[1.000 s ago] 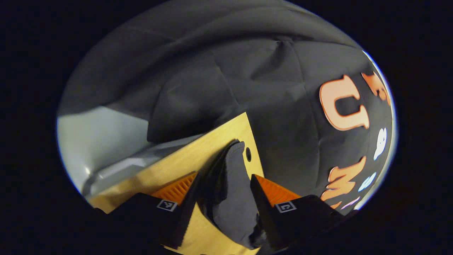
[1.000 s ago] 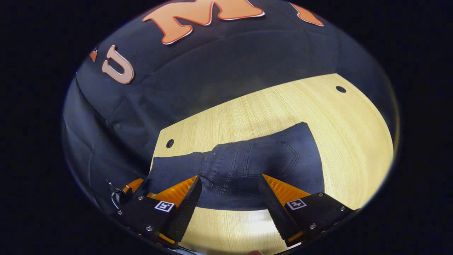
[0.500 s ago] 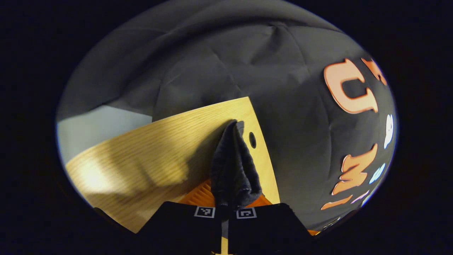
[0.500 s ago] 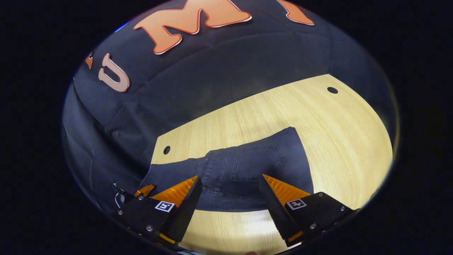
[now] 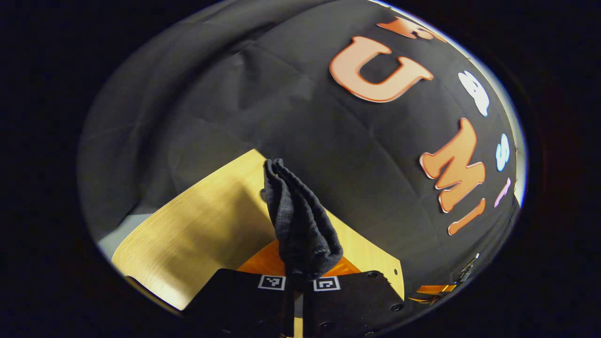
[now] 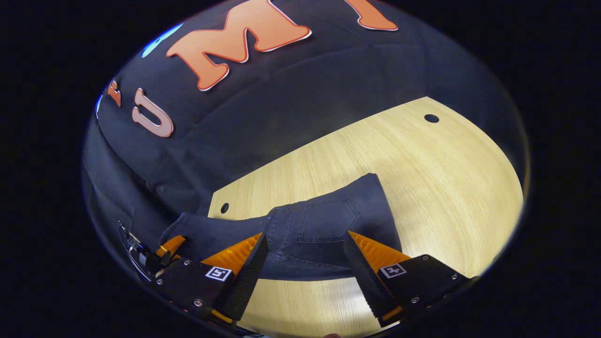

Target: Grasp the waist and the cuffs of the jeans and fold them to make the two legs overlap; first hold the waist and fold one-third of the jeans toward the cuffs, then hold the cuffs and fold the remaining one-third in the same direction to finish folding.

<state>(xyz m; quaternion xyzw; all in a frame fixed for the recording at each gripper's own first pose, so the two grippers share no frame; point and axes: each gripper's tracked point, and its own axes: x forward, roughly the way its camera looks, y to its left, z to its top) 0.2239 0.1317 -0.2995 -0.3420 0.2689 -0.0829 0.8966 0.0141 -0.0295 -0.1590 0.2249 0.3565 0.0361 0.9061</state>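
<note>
Pale wood-grain surface [image 6: 422, 178] carries the dark denim jeans [image 6: 324, 230], stitched pocket up, apparently with legs already overlapped, so both one-third folds look left to do. Left tongs [image 5: 300, 274] are clamped tight on a bunched cuff end, lifted; right tongs [image 6: 305, 256] gape wide just over the waist, gripping nothing.

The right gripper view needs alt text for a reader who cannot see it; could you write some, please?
The right gripper hovers open over dark jeans lying on a light wooden table, back pocket up. The left gripper is at the jeans' left end.
</note>
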